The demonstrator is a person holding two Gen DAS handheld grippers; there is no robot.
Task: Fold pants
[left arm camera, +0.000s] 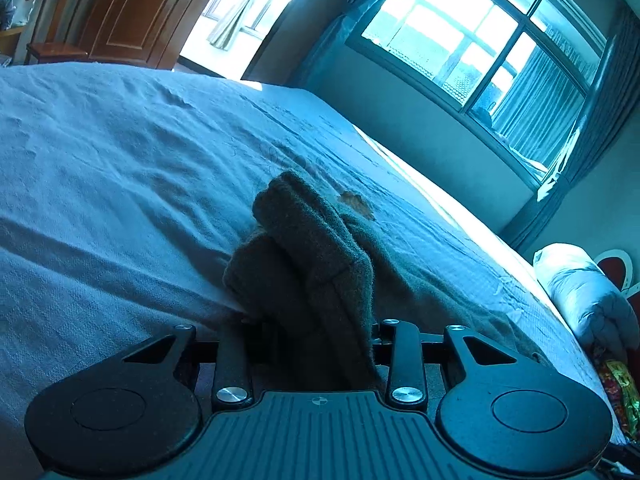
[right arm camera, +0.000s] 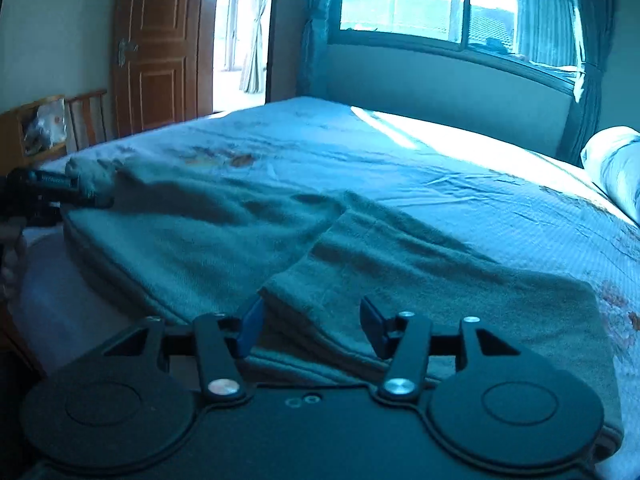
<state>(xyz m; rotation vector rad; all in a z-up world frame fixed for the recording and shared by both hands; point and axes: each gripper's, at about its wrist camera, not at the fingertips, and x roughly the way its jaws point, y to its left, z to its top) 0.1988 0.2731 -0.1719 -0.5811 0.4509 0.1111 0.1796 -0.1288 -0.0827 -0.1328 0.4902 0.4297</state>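
Lying creased, grey-green fleece pants (right arm camera: 248, 220)

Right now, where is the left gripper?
In the right wrist view, the left gripper sits at far left, clamped on the pants' bunched end near the bed's edge.

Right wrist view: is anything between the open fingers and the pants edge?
Nothing visible. The right gripper is open, its fingers straddling the near folded edge of the pants on the bed. The left gripper is shut on the far end.
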